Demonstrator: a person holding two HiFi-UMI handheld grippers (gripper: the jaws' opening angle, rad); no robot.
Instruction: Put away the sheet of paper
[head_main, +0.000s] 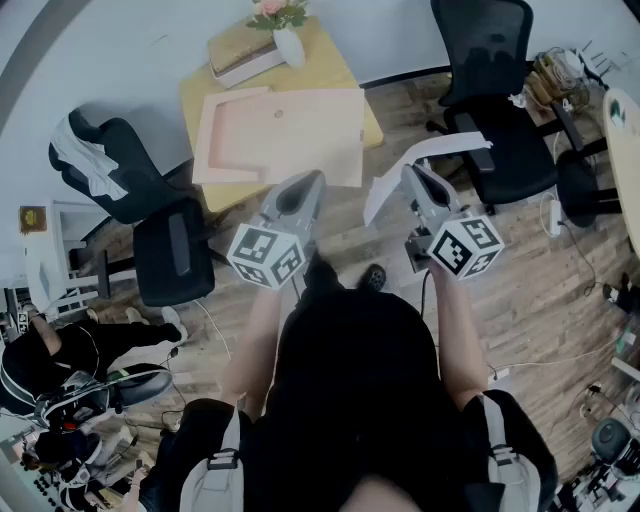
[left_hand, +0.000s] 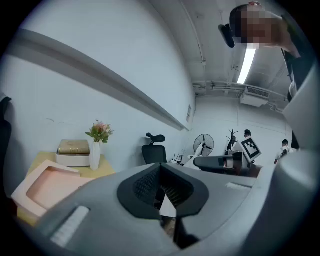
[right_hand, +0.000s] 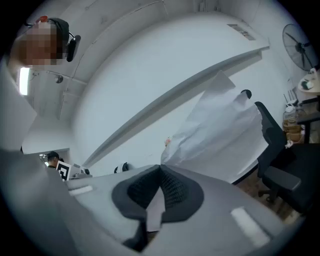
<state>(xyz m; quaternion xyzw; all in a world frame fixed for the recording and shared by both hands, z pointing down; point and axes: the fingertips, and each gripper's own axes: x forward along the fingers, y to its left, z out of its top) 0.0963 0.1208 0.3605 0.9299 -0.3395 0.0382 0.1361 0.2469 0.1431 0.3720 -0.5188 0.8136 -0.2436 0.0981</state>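
Beside the yellow table (head_main: 197, 101) bearing a pink tray (head_main: 285, 130), the right gripper (head_main: 412, 170) clamps the sheet of paper (head_main: 437, 152) above the floor, while the left gripper (head_main: 315, 178) has its jaws pressed together, empty.

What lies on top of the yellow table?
A pink tray, a vase of flowers and a box. The table under the tray is hidden.

Sheet of paper (head_main: 450, 148): gripped edge hidden behind right hand-held gripper (head_main: 412, 175) in head view.
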